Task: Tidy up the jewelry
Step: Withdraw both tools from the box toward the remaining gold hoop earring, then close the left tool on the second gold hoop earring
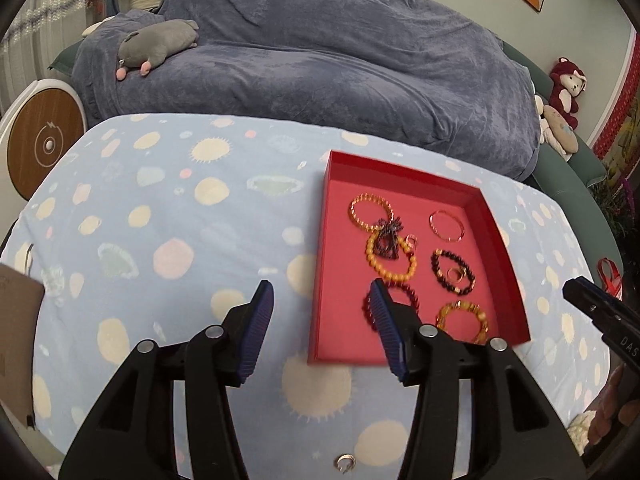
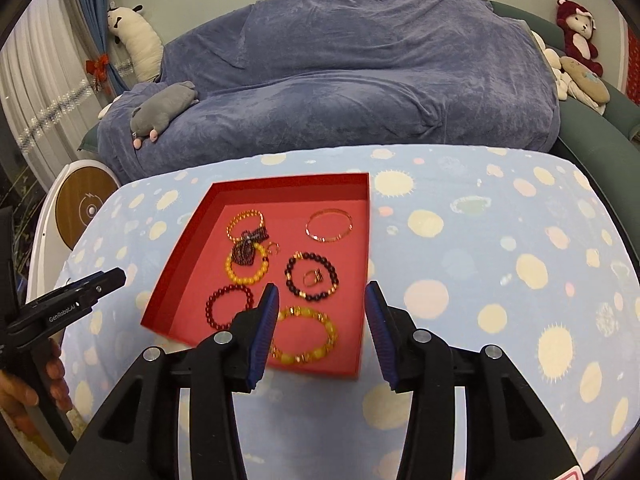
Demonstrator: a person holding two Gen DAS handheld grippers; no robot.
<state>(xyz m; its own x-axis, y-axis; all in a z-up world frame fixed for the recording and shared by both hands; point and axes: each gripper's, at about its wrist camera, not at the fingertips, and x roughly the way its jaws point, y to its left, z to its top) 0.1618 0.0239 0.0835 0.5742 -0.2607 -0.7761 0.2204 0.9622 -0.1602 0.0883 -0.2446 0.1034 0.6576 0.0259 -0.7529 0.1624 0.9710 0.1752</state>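
Note:
A shallow red tray lies on the spotted blue tablecloth and holds several bead bracelets, a thin gold bangle, a ring and a dark beaded piece. A small silver ring lies on the cloth near the front edge, outside the tray. My left gripper hangs open over the tray's near left corner with nothing between its fingers. My right gripper is open above the tray's near right part, also empty. Each gripper's tip shows in the other's view.
A sofa under a grey-blue cover stands behind the table with a grey plush toy on it. A round white and wood device stands at the left. A cardboard piece lies at the cloth's left edge. Plush toys sit at the right.

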